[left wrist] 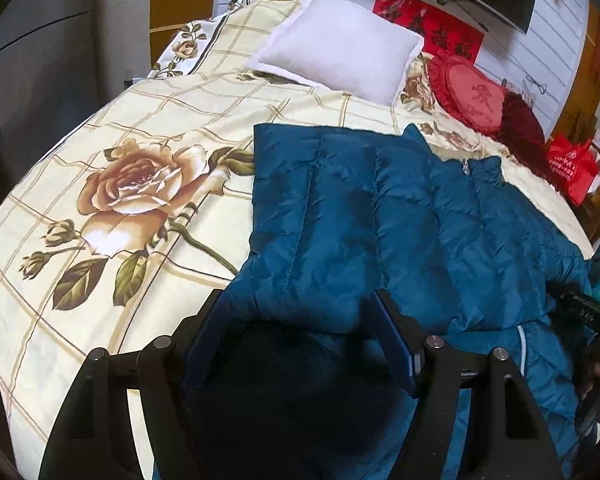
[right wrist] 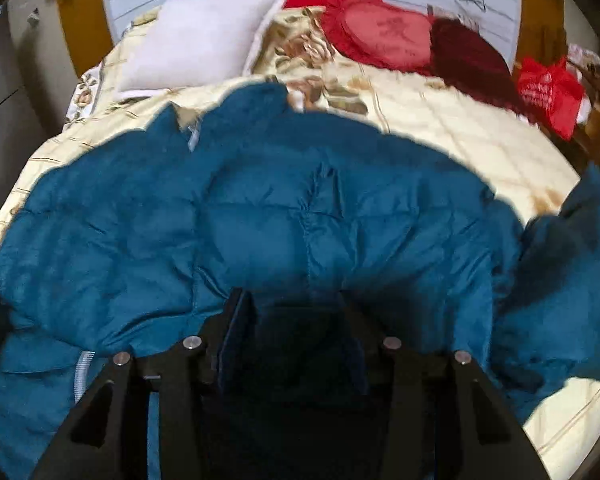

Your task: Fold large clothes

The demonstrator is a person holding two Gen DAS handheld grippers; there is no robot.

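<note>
**Puffy jacket may spring open**

The teal jacket lies on the bed, lower centre-right; collar toward the upper right, long axis running there from the lower edge. The left hand-held gripper stands apart around a fold. The right hand-held gripper stands apart. Slippery padding could slide loose.

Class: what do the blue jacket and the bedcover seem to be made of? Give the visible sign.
Jacket: probably smooth synthetic shell with padding; slight sheen and puffy stitched panels. Bedcover: likely matte woven cotton or similar, printed with roses and a grid; no shine.
</note>
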